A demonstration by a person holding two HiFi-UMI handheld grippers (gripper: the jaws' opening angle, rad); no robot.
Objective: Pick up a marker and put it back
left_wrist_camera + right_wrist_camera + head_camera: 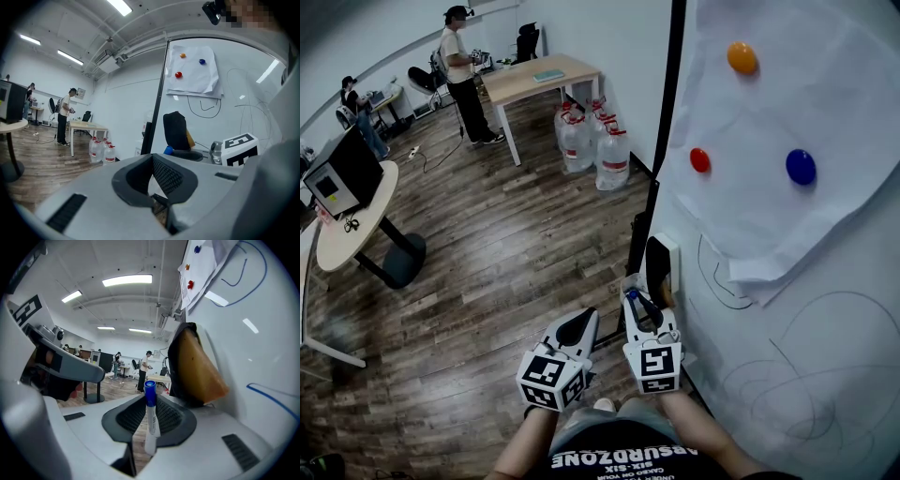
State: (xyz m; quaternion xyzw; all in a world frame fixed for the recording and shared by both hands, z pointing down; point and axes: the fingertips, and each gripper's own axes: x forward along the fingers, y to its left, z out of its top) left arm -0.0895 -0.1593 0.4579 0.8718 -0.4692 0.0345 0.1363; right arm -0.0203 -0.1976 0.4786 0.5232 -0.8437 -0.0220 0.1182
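Note:
My right gripper is shut on a white marker with a blue cap, which stands upright between the jaws with the cap pointing away from me. The marker's tip end sits close to the whiteboard, just below a black and tan eraser stuck on the board's left edge. In the right gripper view the eraser looms right behind the cap. My left gripper hangs beside the right one, jaws together with nothing between them. From the left gripper view I see the blue cap and the eraser.
A sheet of paper is pinned to the whiteboard by orange, red and blue magnets. Blue scribbles cover the board. Water bottles stand by a wooden table. A person stands far off; a round table is at left.

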